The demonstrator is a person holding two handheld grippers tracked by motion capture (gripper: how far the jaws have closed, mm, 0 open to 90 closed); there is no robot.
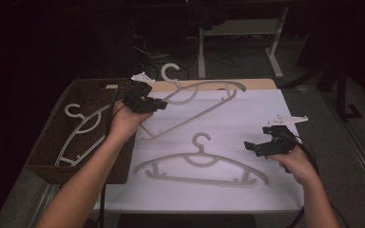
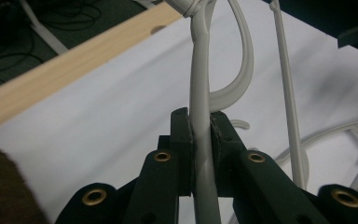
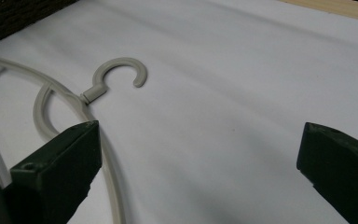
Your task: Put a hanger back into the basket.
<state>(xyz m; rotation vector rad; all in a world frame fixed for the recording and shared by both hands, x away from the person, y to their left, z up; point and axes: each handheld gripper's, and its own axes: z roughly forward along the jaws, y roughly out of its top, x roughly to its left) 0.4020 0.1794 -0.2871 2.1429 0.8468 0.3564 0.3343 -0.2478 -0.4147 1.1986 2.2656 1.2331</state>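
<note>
Left hand [image 1: 123, 121] raised, hanger [image 1: 195, 102] gripped

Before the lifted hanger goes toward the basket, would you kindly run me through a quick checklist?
1. Left gripper shut on the lifted hanger: ok.
2. Grip placed on the hanger's arm near the neck: ok.
3. Right gripper open, holding nothing: ok.
4. Second hanger flat on the white sheet, apart from the lifted one: ok.
5. Basket has room beside the hanger already inside: ok.
6. Far end clear of the sheet: cannot tell.
</note>
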